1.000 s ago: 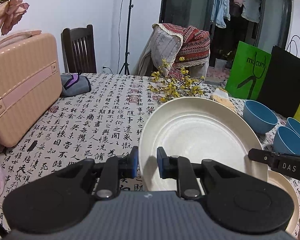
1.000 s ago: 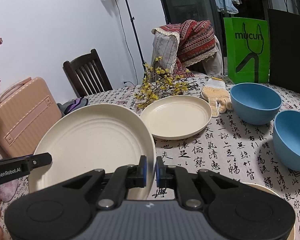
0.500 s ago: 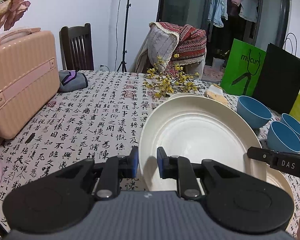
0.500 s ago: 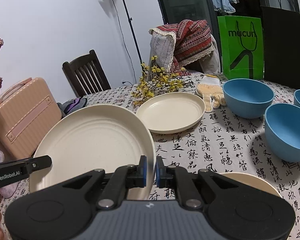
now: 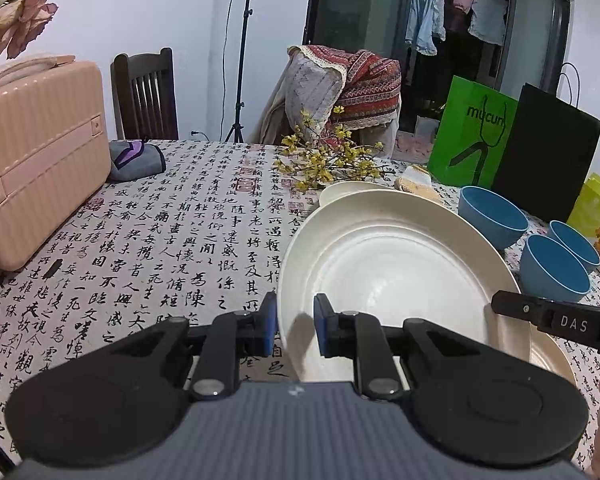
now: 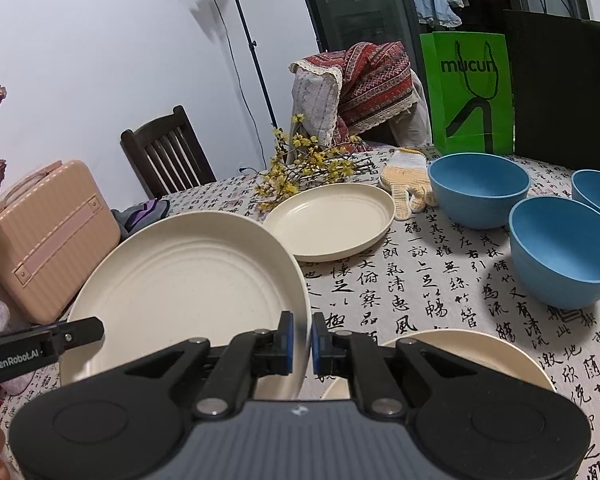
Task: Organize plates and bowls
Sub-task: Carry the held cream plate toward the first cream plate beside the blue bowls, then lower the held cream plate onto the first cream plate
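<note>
Currently both tools pinch one large cream plate (image 6: 188,276) by opposite rims: left tool (image 5: 295,322) on its left edge, right tool (image 6: 301,338) on its right edge, pads narrow on the rim. Plate is tilted, lifted off the bench (image 5: 172,240). Open cloth to the left up to the pink case (image 5: 36,152). Right side crowded: three blue bowls (image 6: 564,252), a smaller cream plate (image 6: 332,220) further back, another cream plate (image 6: 472,352) just beneath the right tool. Held plate is matte, ridged inside, clean.
</note>
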Demonstrator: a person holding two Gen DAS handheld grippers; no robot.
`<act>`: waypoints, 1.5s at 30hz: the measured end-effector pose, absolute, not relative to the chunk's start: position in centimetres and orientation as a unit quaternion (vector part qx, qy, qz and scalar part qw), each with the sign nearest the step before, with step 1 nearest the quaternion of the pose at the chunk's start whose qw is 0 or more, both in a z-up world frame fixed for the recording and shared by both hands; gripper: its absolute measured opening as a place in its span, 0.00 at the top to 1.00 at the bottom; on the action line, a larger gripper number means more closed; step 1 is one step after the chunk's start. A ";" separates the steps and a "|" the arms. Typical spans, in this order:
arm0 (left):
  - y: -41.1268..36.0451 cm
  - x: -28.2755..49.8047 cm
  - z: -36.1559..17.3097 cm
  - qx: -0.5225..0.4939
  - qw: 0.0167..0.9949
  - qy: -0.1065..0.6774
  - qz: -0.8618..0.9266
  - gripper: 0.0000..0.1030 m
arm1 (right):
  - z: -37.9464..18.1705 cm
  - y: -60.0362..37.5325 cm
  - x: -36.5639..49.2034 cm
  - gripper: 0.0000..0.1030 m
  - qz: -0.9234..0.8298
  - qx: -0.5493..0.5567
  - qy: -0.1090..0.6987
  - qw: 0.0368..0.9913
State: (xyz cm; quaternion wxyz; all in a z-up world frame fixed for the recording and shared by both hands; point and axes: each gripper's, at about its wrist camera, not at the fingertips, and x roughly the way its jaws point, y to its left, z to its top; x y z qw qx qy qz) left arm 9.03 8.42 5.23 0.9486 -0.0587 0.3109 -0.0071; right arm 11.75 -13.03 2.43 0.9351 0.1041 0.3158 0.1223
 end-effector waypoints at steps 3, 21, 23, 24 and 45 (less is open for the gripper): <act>8.2 8.6 5.2 -0.059 0.949 0.308 -0.009 0.81 | 2.4 -13.3 11.4 0.92 0.123 0.107 0.314 0.935; 7.0 7.5 4.8 -0.069 0.950 0.303 -0.026 0.81 | 2.2 -15.1 9.4 0.92 0.120 0.109 0.301 0.940; 6.8 7.5 4.7 -0.071 0.950 0.304 -0.028 0.81 | 2.2 -15.3 9.2 0.92 0.119 0.110 0.300 0.940; 6.8 7.4 4.7 -0.071 0.950 0.304 -0.029 0.81 | 2.2 -15.3 9.2 0.92 0.118 0.110 0.300 0.940; 5.4 7.5 4.0 -0.066 0.948 0.307 -0.045 0.81 | 1.4 -17.3 8.5 0.92 0.103 0.127 0.297 0.941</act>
